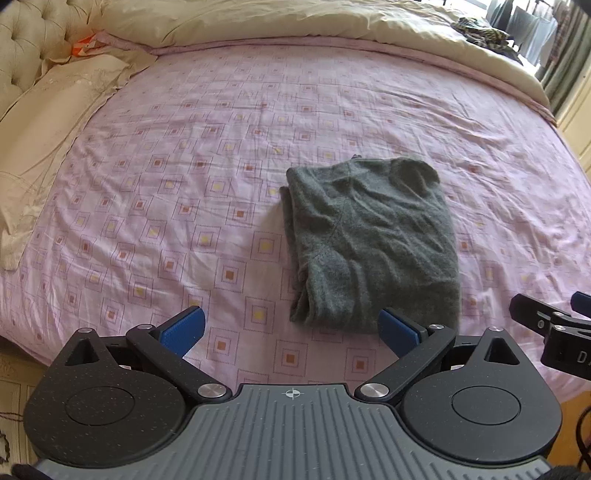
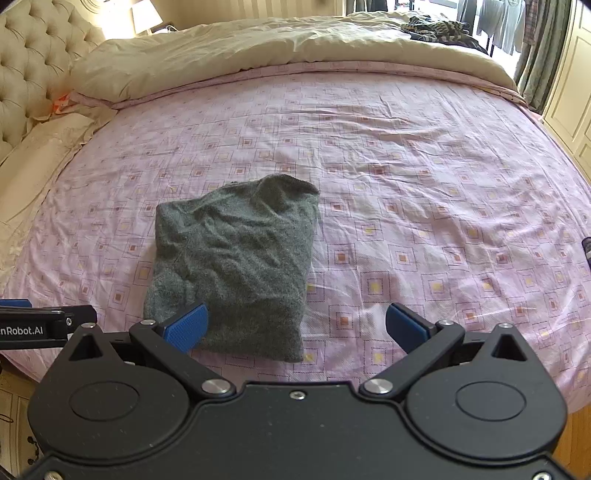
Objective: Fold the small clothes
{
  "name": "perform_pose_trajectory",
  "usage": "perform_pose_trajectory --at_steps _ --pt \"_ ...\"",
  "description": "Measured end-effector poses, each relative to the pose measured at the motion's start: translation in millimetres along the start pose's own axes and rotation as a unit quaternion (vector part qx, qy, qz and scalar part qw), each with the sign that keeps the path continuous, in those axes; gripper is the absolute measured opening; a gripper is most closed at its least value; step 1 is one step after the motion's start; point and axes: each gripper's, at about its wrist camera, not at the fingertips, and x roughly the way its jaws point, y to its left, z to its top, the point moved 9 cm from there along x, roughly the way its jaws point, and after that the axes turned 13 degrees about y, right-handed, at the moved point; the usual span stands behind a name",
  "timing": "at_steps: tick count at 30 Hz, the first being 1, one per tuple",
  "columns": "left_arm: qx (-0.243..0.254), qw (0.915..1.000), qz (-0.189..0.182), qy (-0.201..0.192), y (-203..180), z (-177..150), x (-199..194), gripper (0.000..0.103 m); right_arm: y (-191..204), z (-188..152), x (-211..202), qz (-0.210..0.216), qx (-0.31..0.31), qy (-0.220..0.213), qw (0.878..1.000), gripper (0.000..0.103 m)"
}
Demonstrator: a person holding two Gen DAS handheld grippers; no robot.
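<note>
A dark grey knit garment (image 1: 369,240) lies folded into a rough rectangle on the pink patterned bed sheet (image 1: 184,166), near the front edge. My left gripper (image 1: 291,330) hovers open just in front of the garment's near edge, nothing between its blue pads. In the right wrist view the same garment (image 2: 236,258) sits left of centre on the sheet (image 2: 424,203). My right gripper (image 2: 297,326) is open above its near right corner, its left pad (image 2: 186,326) over the cloth. The right gripper (image 1: 546,325) shows at the left view's right edge, the left gripper (image 2: 37,325) at the other view's left edge.
A beige duvet (image 1: 332,26) is bunched along the far side of the bed. A pillow (image 1: 48,110) and tufted headboard (image 1: 29,40) are at the left. Patterned clothes (image 2: 436,26) lie at the far right, with hanging clothes and curtains behind.
</note>
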Motion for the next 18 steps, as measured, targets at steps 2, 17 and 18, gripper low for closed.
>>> perform_pose_trajectory --at_steps 2,17,18 --pt "0.004 1.0 0.007 0.003 0.8 -1.7 1.1 0.101 -1.3 -0.2 -0.1 -0.001 0.004 0.002 1.0 0.102" --pt "0.016 0.9996 0.003 0.023 -3.7 -6.9 9.0 0.101 -6.7 -2.2 0.4 0.01 0.03 0.009 0.999 0.102" --pt "0.016 0.9996 0.002 0.024 -3.5 -7.1 9.8 0.101 -6.9 -2.1 0.5 0.011 0.031 0.009 0.999 0.102"
